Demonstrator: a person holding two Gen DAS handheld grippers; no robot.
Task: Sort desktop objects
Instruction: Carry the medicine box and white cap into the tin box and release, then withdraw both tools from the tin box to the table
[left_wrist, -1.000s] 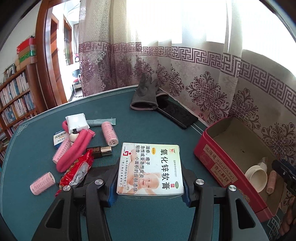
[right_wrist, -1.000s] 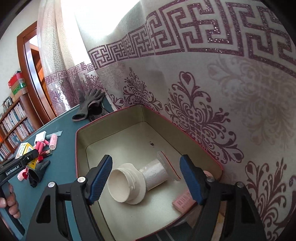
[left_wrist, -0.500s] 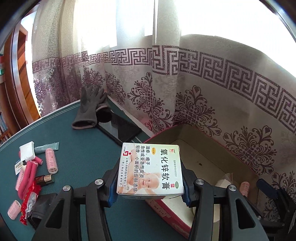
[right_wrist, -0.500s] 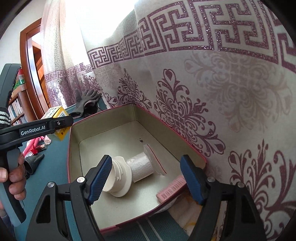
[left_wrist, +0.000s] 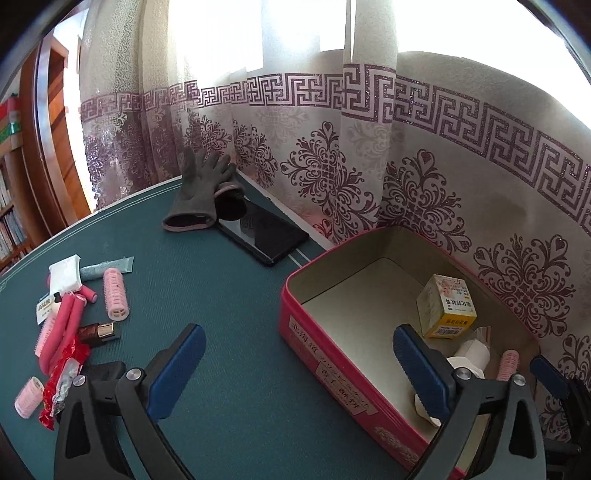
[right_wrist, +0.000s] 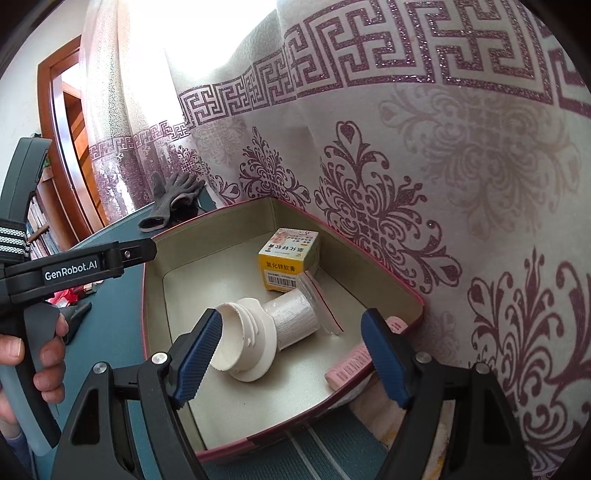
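Note:
A red tin box (left_wrist: 332, 354) stands on the green table by the curtain; it also shows in the right wrist view (right_wrist: 402, 284). Inside lie a yellow-and-white ointment carton (left_wrist: 447, 306) (right_wrist: 290, 258), a white bandage roll (right_wrist: 293, 319), a white lid (right_wrist: 243, 347) and a pink hair roller (right_wrist: 351, 363). My left gripper (left_wrist: 299, 369) is open and empty over the box's near left wall. My right gripper (right_wrist: 291, 354) is open and empty above the box's near end. Its tip shows in the left wrist view (left_wrist: 546, 376).
On the table at left lie pink hair rollers (left_wrist: 116, 290), pink foam rods (left_wrist: 61, 332), a red packet (left_wrist: 62, 373), a small brown bottle (left_wrist: 98, 330) and a white packet (left_wrist: 64, 273). A grey glove (left_wrist: 199, 192) and a black tablet (left_wrist: 264, 234) lie by the curtain.
My left gripper opened and let go of the ointment carton, which now lies inside the red tin at its far end. The right gripper stayed open over the tin.

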